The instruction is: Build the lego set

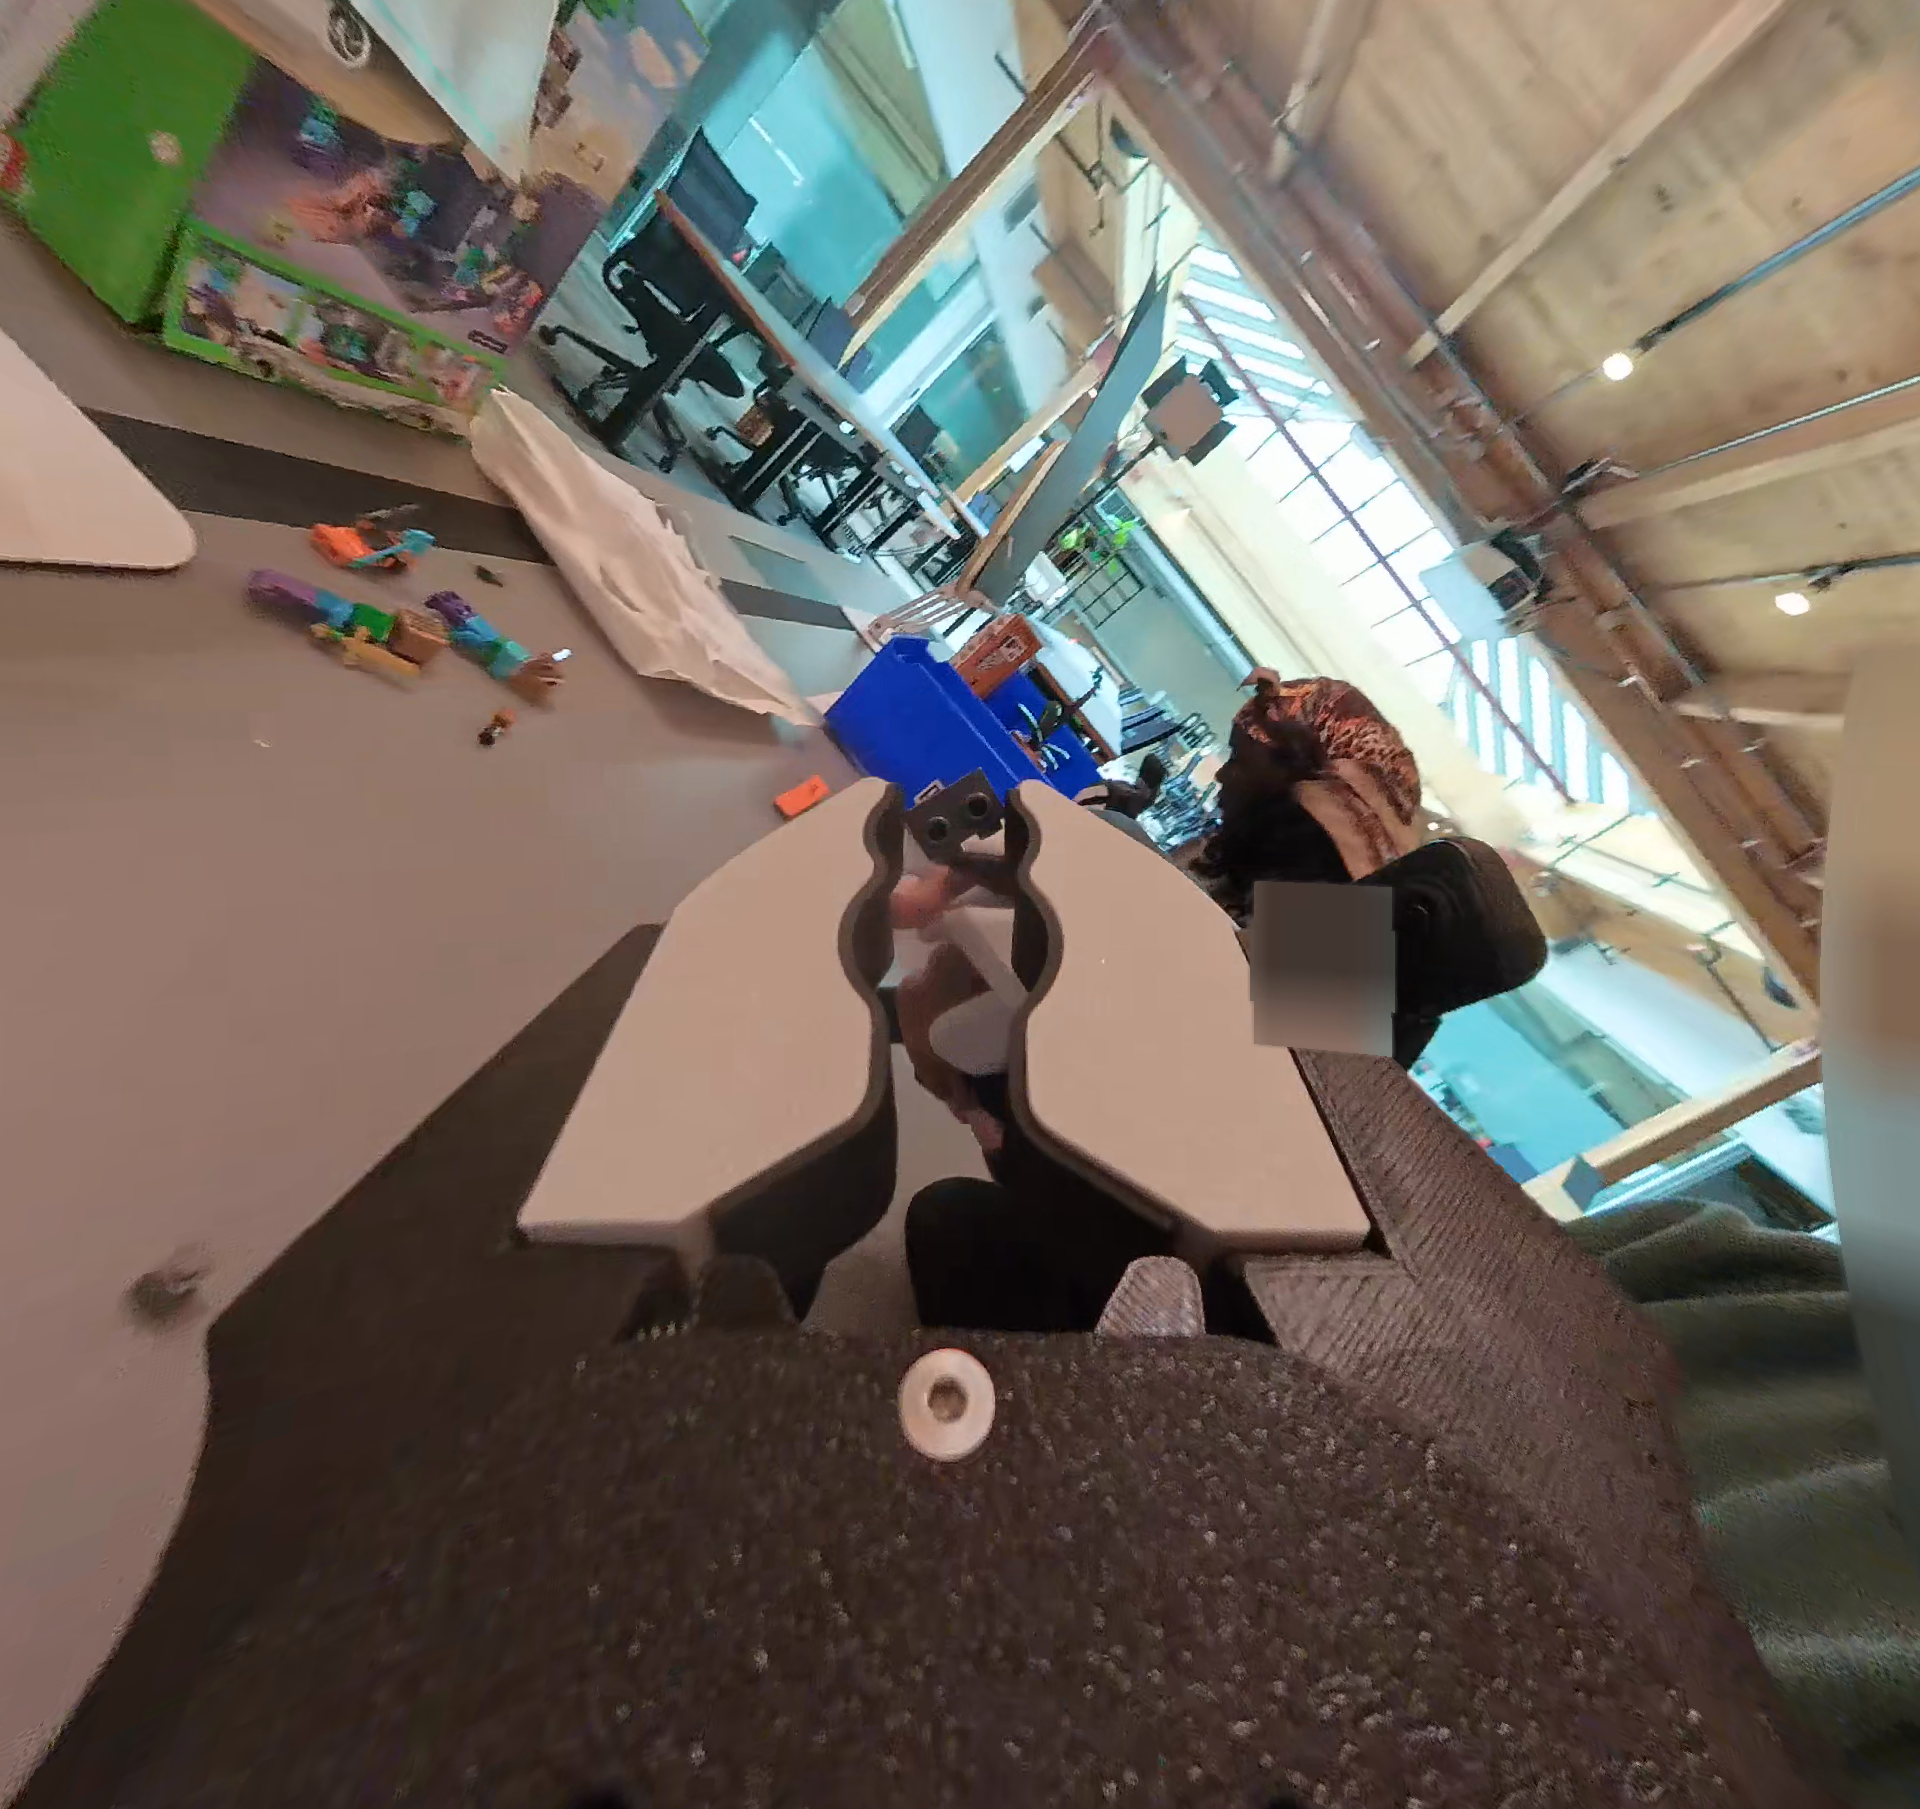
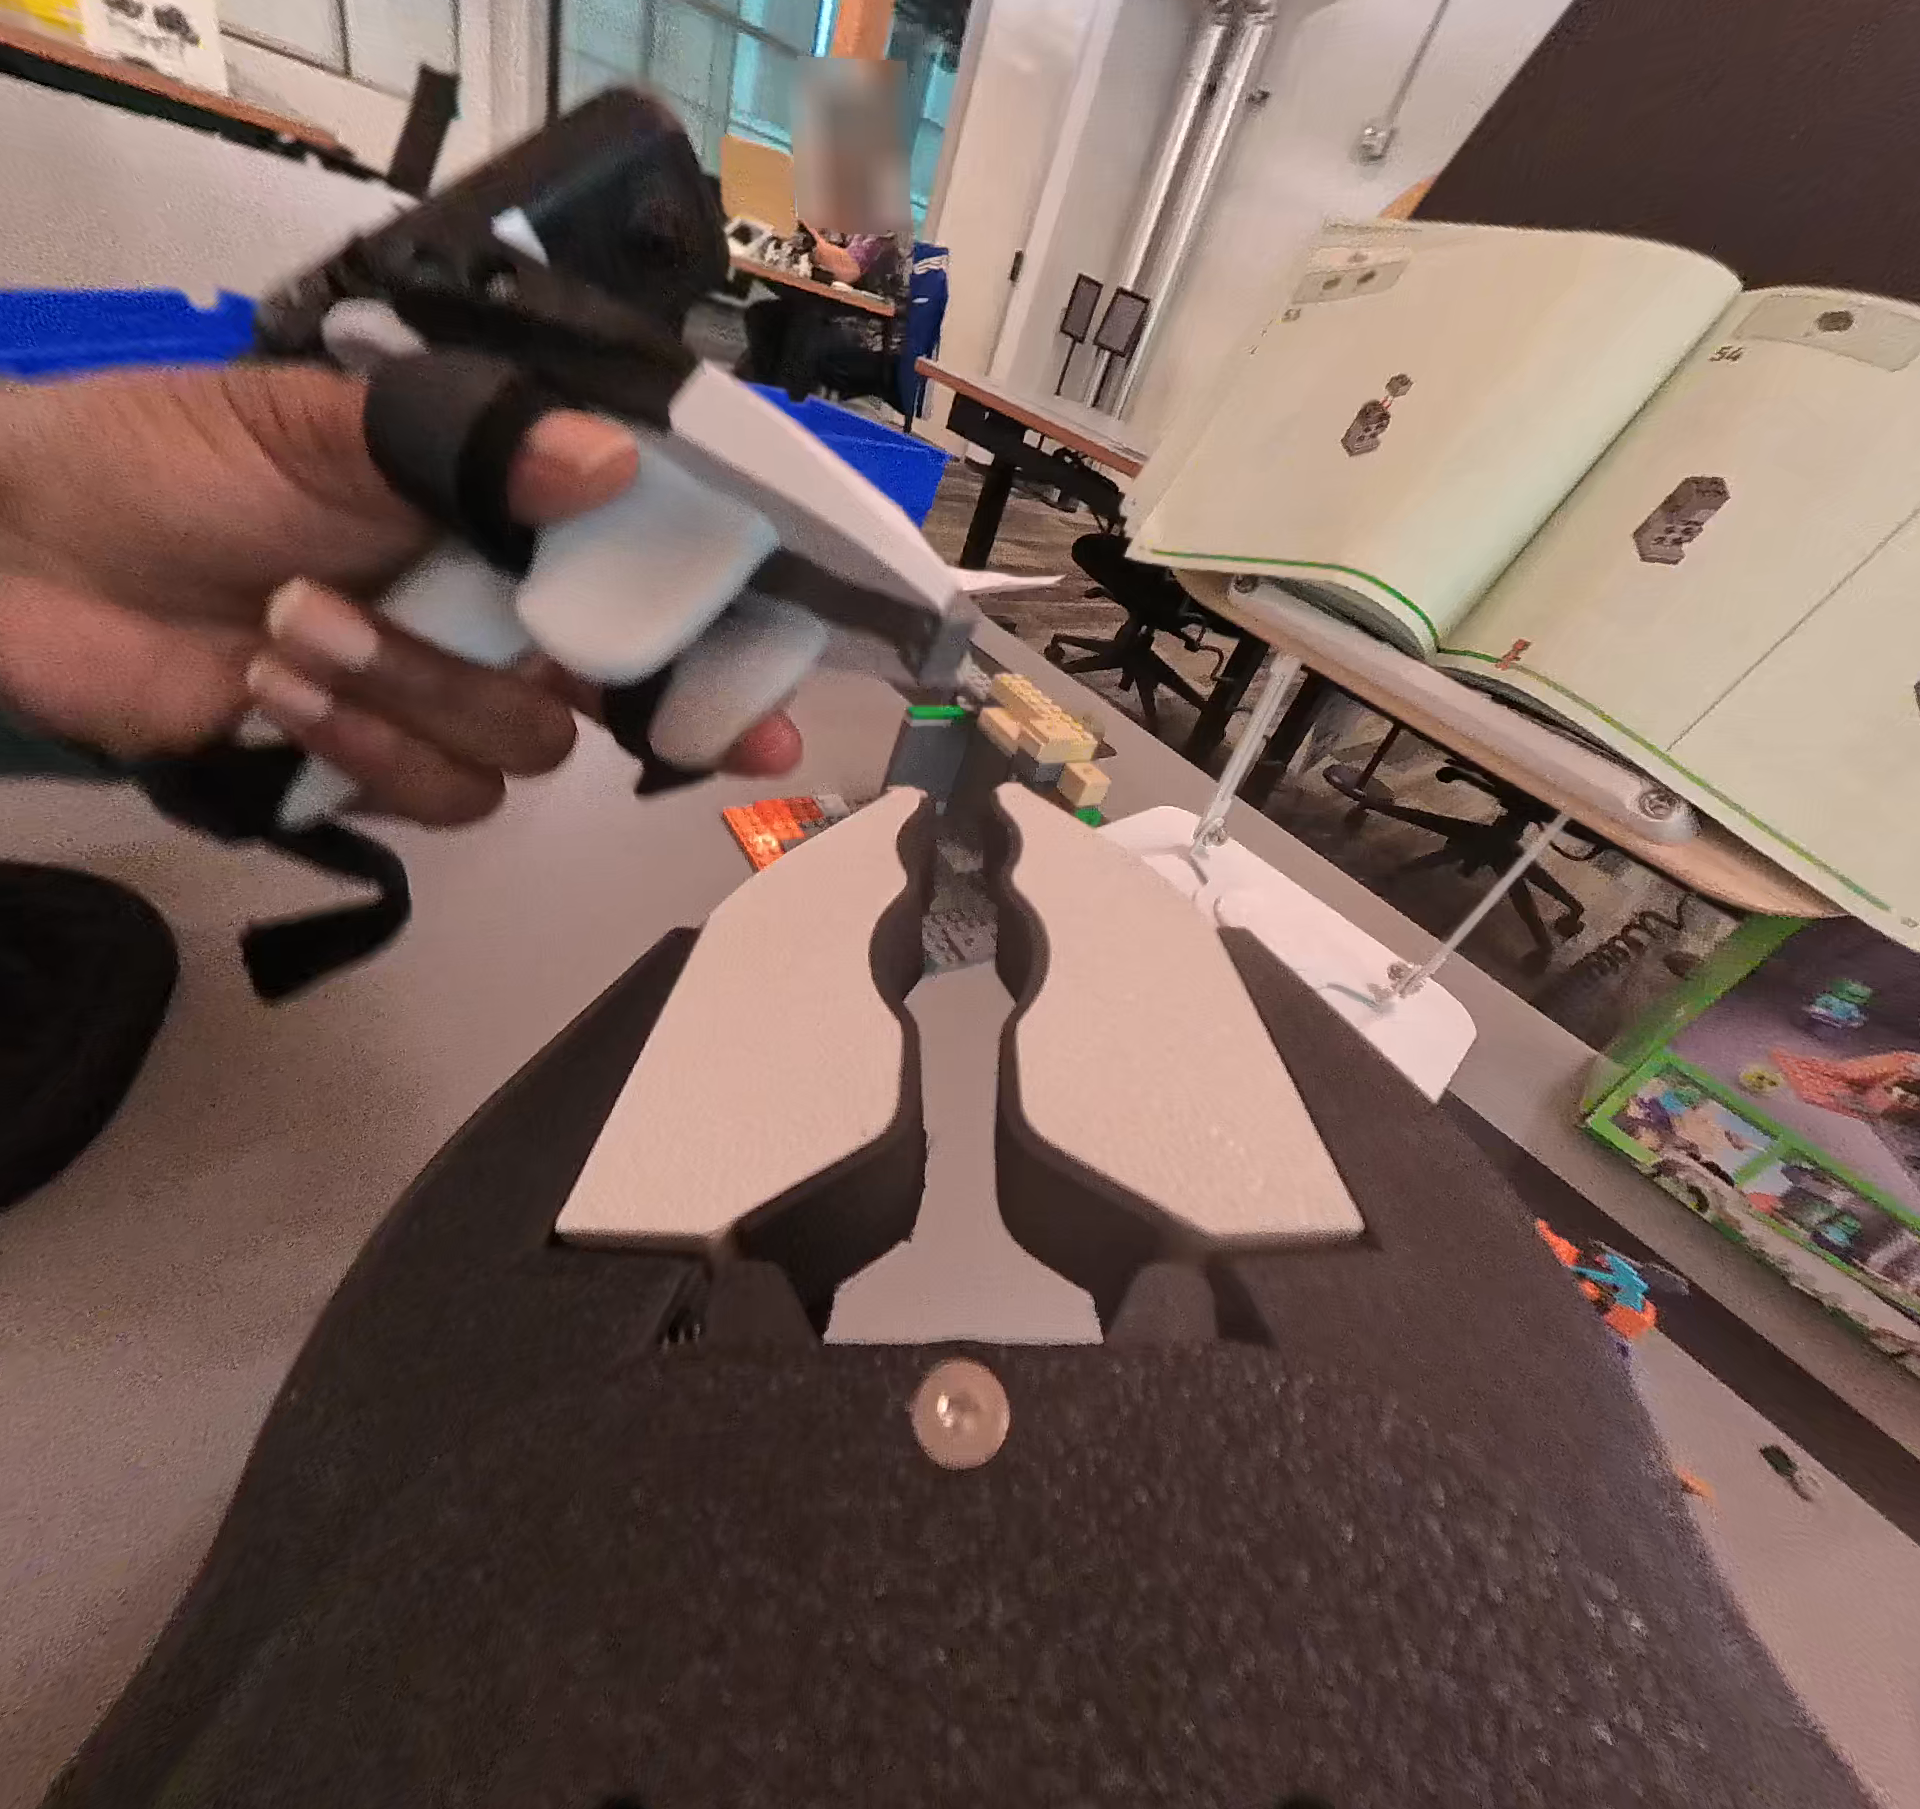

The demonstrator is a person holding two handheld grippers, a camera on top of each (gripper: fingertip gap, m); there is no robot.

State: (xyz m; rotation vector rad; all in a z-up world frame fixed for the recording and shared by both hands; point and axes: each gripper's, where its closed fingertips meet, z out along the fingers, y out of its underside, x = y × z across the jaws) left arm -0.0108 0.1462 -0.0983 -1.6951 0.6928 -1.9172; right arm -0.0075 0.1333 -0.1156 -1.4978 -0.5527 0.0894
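Pinching a small dark grey brick (image 1: 951,821) at the very tips of your left gripper (image 1: 953,817), you hold it in the air above the grey table (image 1: 312,928), jaws drawn narrow around it. Your right gripper (image 2: 961,809) has its jaws nearly together on a grey-based lego assembly (image 2: 961,912) topped with tan bricks (image 2: 1042,729) and a green piece (image 2: 935,715).

Seen from the right wrist, your left hand (image 2: 260,575) brings its gripper down so that the tips sit just above the assembly's top; motion blur hides whether the brick is already touching the studs.

On a white stand (image 2: 1340,938) to the right, the open instruction booklet (image 2: 1507,471) shows grey-brick steps. An orange plate (image 2: 779,824) lies on the table just behind the build. In the left wrist view, loose minifigure builds (image 1: 405,627), the green lego box (image 1: 312,305), a white bag (image 1: 634,554) and a blue bin (image 1: 925,720) sit farther off.

Your hold on the brick is shallow, at the fingertips only; pressing down off-centre could twist it out of the jaws or drop it to the table. If the brick meets the studs tilted, it may seat on one row only. Pushing hard against an assembly gripped low down could lever it in your right jaws or pop the tan bricks loose.
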